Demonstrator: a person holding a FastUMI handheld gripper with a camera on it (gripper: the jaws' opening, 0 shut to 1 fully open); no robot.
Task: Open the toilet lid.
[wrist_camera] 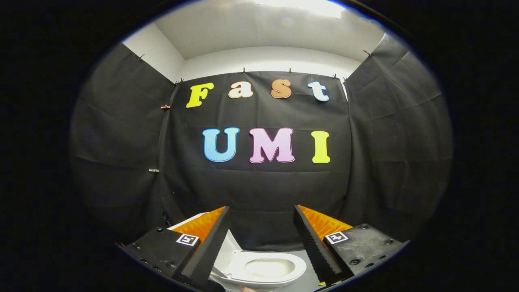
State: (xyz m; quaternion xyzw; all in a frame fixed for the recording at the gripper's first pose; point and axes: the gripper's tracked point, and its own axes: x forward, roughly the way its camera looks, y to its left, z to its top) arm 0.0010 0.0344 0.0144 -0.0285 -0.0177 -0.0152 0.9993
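Going left to right, your gripper (261,213) is holding its fingers (206,243) wide apart, gripping nothing; the toilet lid (232,246) is standing raised just beside the left finger, and the toilet's open seat and bowl (269,268) are lying below, between both fingers

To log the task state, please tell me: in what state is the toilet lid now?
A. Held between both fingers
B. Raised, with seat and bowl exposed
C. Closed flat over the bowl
B: the toilet lid stands raised beside the exposed toilet seat and bowl, while the open gripper holds nothing.
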